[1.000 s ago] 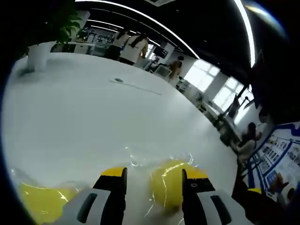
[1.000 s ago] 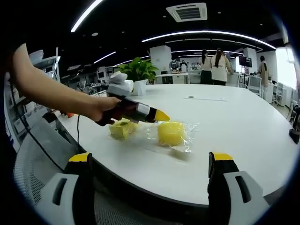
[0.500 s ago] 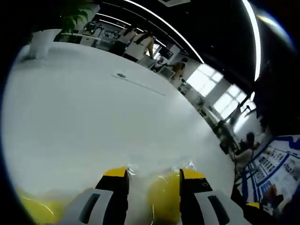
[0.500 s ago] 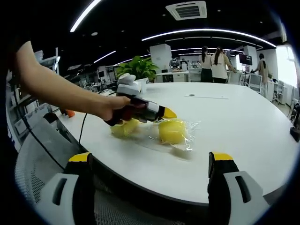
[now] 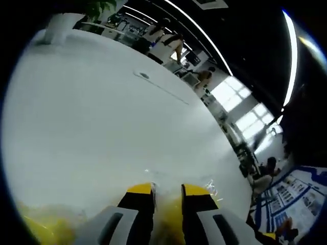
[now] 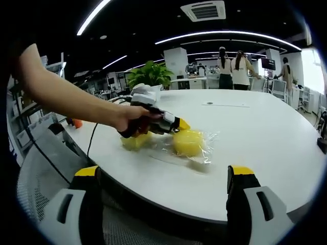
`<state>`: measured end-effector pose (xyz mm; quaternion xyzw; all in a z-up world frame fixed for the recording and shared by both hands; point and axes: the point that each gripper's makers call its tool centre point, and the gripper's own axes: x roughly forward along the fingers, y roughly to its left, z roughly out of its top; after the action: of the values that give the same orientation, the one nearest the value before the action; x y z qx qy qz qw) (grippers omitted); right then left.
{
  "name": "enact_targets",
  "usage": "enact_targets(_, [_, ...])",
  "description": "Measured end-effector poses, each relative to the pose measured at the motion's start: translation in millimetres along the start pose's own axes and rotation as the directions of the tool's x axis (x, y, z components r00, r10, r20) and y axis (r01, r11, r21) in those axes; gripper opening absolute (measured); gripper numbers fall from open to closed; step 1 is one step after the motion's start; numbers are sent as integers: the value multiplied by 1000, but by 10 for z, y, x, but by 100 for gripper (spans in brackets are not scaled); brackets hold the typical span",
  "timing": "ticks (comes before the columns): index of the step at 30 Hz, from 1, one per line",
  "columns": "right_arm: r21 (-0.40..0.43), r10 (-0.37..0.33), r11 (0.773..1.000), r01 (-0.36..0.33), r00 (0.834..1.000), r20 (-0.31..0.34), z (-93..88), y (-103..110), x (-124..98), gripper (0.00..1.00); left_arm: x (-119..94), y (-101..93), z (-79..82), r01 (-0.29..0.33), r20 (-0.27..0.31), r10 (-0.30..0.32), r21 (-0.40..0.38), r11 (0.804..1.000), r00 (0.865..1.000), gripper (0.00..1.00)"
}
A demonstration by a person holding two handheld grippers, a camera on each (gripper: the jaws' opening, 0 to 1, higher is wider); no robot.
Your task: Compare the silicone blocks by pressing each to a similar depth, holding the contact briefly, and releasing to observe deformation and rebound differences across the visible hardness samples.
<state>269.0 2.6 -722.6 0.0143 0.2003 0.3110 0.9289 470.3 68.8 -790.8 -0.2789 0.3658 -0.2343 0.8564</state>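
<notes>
Two yellow silicone blocks lie on the white round table (image 6: 255, 138). One block (image 6: 187, 142) sits in crinkled clear plastic; the other block (image 6: 134, 141) lies partly under the person's hand. My left gripper (image 6: 181, 124), held by that hand, touches the wrapped block's upper left side with its yellow tips together. In the left gripper view the left gripper (image 5: 167, 191) shows only a narrow slit between its jaws, with the wrapped block (image 5: 168, 224) right beneath and the other block (image 5: 41, 227) at the lower left. My right gripper (image 6: 163, 173) stands wide open off the table's near edge, holding nothing.
A potted plant (image 6: 150, 76) stands at the table's far side, and a small dark disc (image 5: 144, 75) lies on the tabletop. Several people (image 6: 231, 71) stand at desks behind. A grey mesh chair (image 6: 36, 173) is at the near left.
The left gripper's jaws have drawn from a wide gap to a narrow slit, and it has moved right onto the wrapped block. The right gripper has held still.
</notes>
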Motion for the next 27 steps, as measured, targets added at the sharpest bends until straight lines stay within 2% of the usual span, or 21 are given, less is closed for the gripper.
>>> enact_targets(6, [15, -2, 1000, 2, 1000, -8, -20, -16, 4, 96, 47, 1, 8, 10, 7, -10, -17, 1000, 1000, 15])
enact_targets(11, [21, -6, 1000, 6, 1000, -5, -15, -30, 1, 96, 61, -12, 20, 10, 8, -11, 28, 1000, 1000, 6])
enact_targets(12, [20, -6, 1000, 6, 1000, -6, -16, -28, 1, 96, 62, -13, 21, 11, 5, -12, 25, 1000, 1000, 5])
enact_targets(14, [20, -5, 1000, 5, 1000, -7, -18, -27, 1, 96, 61, -24, 16, 23, -17, -24, -54, 998, 1000, 3])
enact_targets(17, [20, -3, 1000, 3, 1000, -8, -22, -23, 2, 96, 56, -21, 24, 29, -22, -30, -40, 999, 999, 1])
enact_targets(19, [23, 0, 1000, 0, 1000, -12, -29, -18, 2, 96, 34, -63, 33, 39, -20, -39, -16, 999, 999, 0])
enact_targets(21, [23, 3, 1000, -3, 1000, -14, -32, -13, 4, 96, 13, -130, 64, 65, -14, -66, -53, 996, 998, 0])
enact_targets(23, [24, 4, 1000, -4, 1000, -14, -33, -12, 4, 96, -14, -197, 90, 83, -13, -83, -31, 996, 996, 0])
enact_targets(24, [24, 5, 1000, -5, 1000, -14, -33, -11, 3, 96, -37, -280, 114, 108, -10, -107, 18, 994, 994, 0])
enact_targets(27, [24, 6, 1000, -6, 1000, -11, -27, -10, 3, 96, -101, -468, 171, 150, -7, -150, 63, 987, 989, 0])
